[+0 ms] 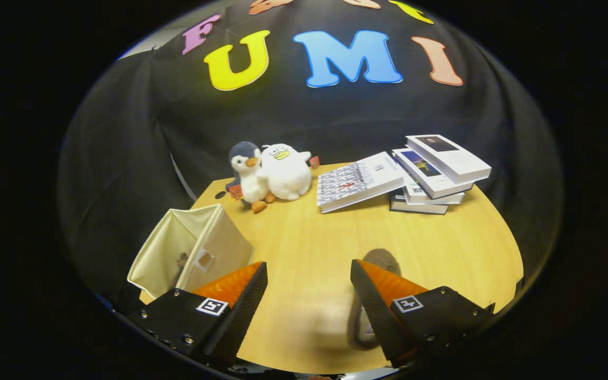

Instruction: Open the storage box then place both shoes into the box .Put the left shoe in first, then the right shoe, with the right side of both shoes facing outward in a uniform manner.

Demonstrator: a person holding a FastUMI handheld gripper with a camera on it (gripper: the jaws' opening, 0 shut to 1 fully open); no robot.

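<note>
The hand-held gripper (pixel 309 295) hung open over the tabletop (pixel 309 237), a grey shoe (pixel 380 258) behind one finger, the cream storage box (pixel 190 253) at the tabletop's near edge.

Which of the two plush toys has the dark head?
The penguin plush, on the storage box side of the all-white plush; both sit far beyond the open tool.

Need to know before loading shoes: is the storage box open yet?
Open. The cream fabric storage box, just beyond the left finger, shows its hollow interior. The claw is open, holding nothing.
</note>
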